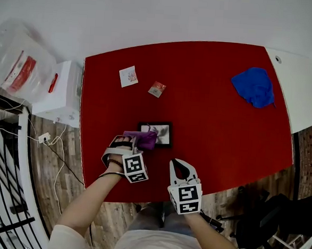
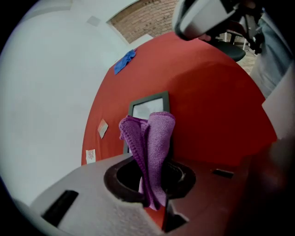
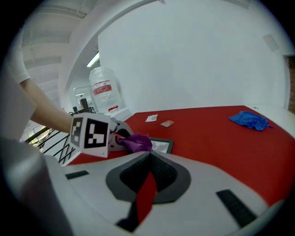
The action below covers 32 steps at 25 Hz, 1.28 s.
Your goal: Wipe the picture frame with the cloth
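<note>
A small black picture frame (image 1: 161,132) lies flat on the red table (image 1: 214,130), near its front edge. My left gripper (image 1: 131,141) is shut on a purple cloth (image 1: 142,139), which bunches over the frame's left end. In the left gripper view the cloth (image 2: 152,133) stands up from the jaws (image 2: 154,203) and hides part of the frame (image 2: 148,107). My right gripper (image 1: 175,163) hovers just right of the left one, near the table's front edge, shut on nothing. The right gripper view shows its jaw tips (image 3: 149,156) together, with cloth (image 3: 136,143) and frame (image 3: 161,145) beyond.
A blue cloth (image 1: 254,85) lies at the table's far right. Two small cards (image 1: 128,76) (image 1: 157,89) sit behind the frame. A white box (image 1: 60,90) and a plastic bag (image 1: 19,58) stand left of the table. A white surface (image 1: 302,89) adjoins its right side.
</note>
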### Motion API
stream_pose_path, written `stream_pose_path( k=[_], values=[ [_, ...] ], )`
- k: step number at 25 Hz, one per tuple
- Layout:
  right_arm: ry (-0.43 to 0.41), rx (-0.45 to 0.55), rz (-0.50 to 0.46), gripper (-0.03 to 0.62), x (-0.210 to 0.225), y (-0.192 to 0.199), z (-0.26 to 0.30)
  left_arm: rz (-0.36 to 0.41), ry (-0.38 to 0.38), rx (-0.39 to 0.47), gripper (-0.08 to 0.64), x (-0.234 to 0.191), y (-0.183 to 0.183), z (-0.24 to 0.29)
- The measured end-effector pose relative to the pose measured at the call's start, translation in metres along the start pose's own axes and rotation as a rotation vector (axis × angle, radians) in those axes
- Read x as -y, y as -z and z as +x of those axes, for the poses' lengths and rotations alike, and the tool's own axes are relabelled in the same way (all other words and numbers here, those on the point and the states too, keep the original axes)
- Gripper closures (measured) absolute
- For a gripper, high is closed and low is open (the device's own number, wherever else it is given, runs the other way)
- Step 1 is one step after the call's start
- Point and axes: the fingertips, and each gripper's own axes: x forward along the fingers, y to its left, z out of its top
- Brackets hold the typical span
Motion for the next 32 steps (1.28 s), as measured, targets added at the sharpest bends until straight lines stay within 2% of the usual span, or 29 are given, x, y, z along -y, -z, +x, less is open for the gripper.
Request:
stream_pose_path(
  k=[5, 8, 10, 12, 15, 19, 24, 32],
  values=[
    [-0.008, 0.000, -0.001, 0.588, -0.004, 0.001, 0.001, 0.046, 0.016, 0.013, 0.499, 0.033, 0.000, -0.020],
    [-0.009, -0.002, -0.002, 0.588, -0.005, 0.002, 0.000, 0.045, 0.008, 0.017, 0.499, 0.032, -0.001, -0.024],
    [-0.008, -0.002, -0.005, 0.588, -0.005, 0.002, -0.002, 0.008, -0.003, 0.031, 0.499, 0.018, -0.005, -0.022],
    [-0.003, -0.001, -0.003, 0.588, -0.003, 0.003, -0.005, -0.064, -0.010, 0.047, 0.499, -0.004, -0.012, -0.015],
    [0.005, -0.002, 0.000, 0.588, 0.000, 0.005, -0.011, -0.139, -0.037, 0.019, 0.499, -0.037, -0.015, 0.004],
    [0.015, -0.011, 0.006, 0.588, 0.006, 0.013, -0.017, -0.099, -0.072, -0.062, 0.499, -0.060, -0.013, 0.026],
    [0.027, -0.023, 0.022, 0.588, 0.013, 0.022, -0.020, -0.056, -0.071, -0.078, 0.499, -0.058, -0.017, 0.034],
    [0.019, -0.010, 0.024, 0.588, 0.016, 0.015, -0.014, 0.010, -0.013, -0.056, 0.499, -0.010, -0.027, 0.008]
  ],
)
